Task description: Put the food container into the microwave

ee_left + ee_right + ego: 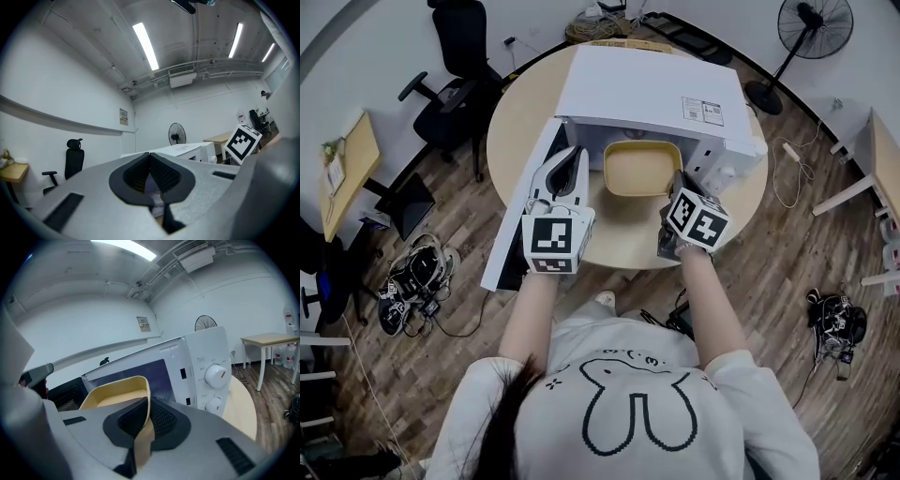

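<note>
- Food container (pixel 642 169) lies over a round wooden table (pixel 525 103) in the upper middle of the head view. If it dropped from here it would likely hit the tabletop and could slide off the near edge
- White microwave (pixel 647 89) stands on that table at upper centre, with its mouth facing the person. A crooked push could knock the container against the frame of the mouth
- Microwave door (pixel 514 220) hangs open, running down the left of centre. A nudge from the gripper beside it might swing it back toward the container
- Pale yellow and open-topped, the container sits right at the microwave's mouth, partly under the front edge of the roof. No view shows whether its base rests on the cavity floor or hangs free, or what is inside
- Right gripper (pixel 675 187) has its jaws clamped on the container's right-hand wall, seen at lower centre of the right gripper view. With only this one thin wall pinched, the unsupported far side could sag, tip or slip out
- Left gripper (pixel 572 164) has its jaws closed together on nothing, just left of the container, so it gives no support
</note>
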The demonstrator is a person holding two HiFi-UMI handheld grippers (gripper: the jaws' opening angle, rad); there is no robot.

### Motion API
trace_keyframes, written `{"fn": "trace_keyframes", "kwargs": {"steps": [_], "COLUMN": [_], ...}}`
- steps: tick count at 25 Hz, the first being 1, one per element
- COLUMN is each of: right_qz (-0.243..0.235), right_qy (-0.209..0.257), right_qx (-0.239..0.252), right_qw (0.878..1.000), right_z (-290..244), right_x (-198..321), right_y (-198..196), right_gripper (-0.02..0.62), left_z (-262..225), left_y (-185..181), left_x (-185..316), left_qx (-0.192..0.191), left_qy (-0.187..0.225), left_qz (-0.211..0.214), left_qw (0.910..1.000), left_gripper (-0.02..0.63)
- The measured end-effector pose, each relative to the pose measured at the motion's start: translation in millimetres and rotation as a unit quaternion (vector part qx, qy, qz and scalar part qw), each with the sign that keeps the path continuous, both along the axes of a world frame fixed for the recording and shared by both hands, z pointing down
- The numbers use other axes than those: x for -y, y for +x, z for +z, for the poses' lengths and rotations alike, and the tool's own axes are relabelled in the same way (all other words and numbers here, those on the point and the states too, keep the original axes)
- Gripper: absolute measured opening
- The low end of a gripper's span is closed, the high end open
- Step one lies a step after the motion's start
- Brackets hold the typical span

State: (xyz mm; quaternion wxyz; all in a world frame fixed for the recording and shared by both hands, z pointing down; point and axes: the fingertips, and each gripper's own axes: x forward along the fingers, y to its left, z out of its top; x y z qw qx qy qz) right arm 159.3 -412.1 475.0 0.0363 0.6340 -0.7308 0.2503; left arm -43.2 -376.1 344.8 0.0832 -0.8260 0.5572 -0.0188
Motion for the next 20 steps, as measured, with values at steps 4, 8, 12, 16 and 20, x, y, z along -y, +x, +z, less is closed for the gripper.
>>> {"fn": "trace_keyframes", "kwargs": {"steps": [4, 8, 12, 16, 20], "right_qz": [0.008, 0.014, 0.017, 0.021, 0.023], "right_qy": [-0.004, -0.004, -0.003, -0.004, -0.011], "right_qx": [0.002, 0.004, 0.005, 0.009, 0.007], "right_qw": [1.000, 1.000, 1.000, 1.000, 1.000], "right_z": [11, 19, 27, 36, 47], "right_x": [19, 38, 53, 68, 84], "right_y": [-1, -5, -9, -13, -18], "right_gripper": [0.037, 0.037, 0.037, 0.037, 0.037], "left_z": [0, 1, 1, -2, -4], "left_y": [0, -3, -2, 0, -1], "left_x": [9, 16, 19, 21, 21], "left_qx": [-0.003, -0.004, -0.010, -0.016, -0.017], "left_qy": [0.001, 0.004, 0.007, 0.012, 0.016], "left_qz": [0.002, 0.003, 0.000, -0.001, -0.002], "left_qw": [1.0000, 1.0000, 0.9999, 0.9998, 0.9997], "left_gripper": [0.009, 0.008, 0.008, 0.008, 0.008]}}
